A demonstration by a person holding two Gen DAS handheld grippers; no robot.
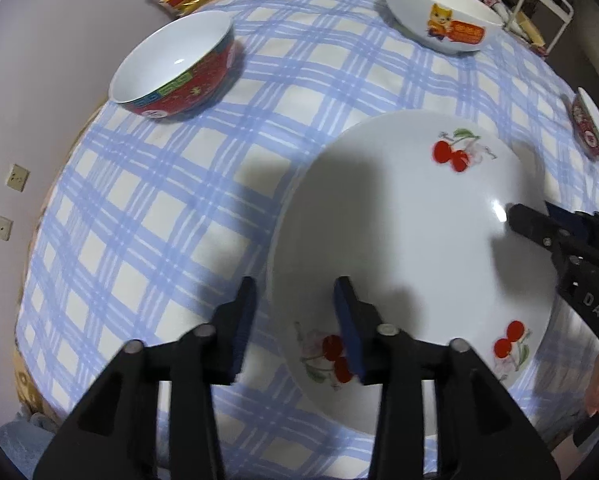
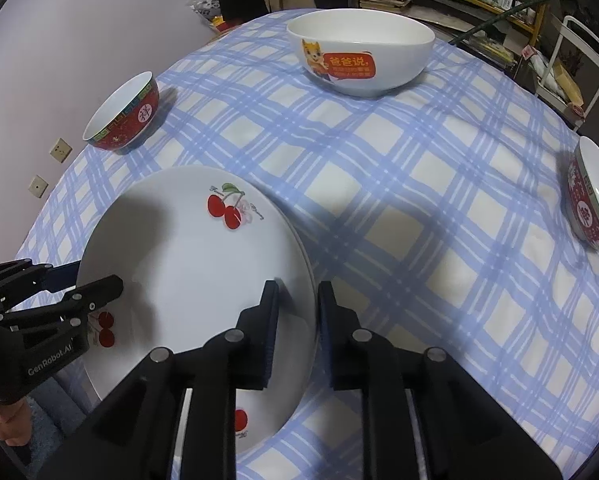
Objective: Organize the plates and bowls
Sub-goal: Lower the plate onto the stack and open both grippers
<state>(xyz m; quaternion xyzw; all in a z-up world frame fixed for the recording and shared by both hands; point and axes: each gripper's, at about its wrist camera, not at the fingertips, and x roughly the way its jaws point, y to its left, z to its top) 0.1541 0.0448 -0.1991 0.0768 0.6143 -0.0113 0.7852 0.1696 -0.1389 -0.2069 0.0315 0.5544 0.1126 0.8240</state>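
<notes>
A white plate with red cherries [image 1: 399, 240] [image 2: 187, 264] lies near the table's front edge; a second rim shows under it in the right wrist view. My left gripper [image 1: 295, 296] is open and straddles the plate's left rim. My right gripper [image 2: 297, 294] is open and straddles its right rim, and also shows in the left wrist view [image 1: 535, 220]. A red bowl [image 1: 175, 68] [image 2: 123, 120] stands at the far left. A white cat bowl [image 1: 439, 12] [image 2: 359, 52] stands at the back. Another red bowl [image 1: 593, 128] [image 2: 595, 200] stands at the right edge.
The table has a blue checked cloth [image 2: 419, 184]. A pale wall with sockets [image 1: 17, 178] is at the left. Shelves and a white rack [image 2: 571, 60] stand behind the table at the back right.
</notes>
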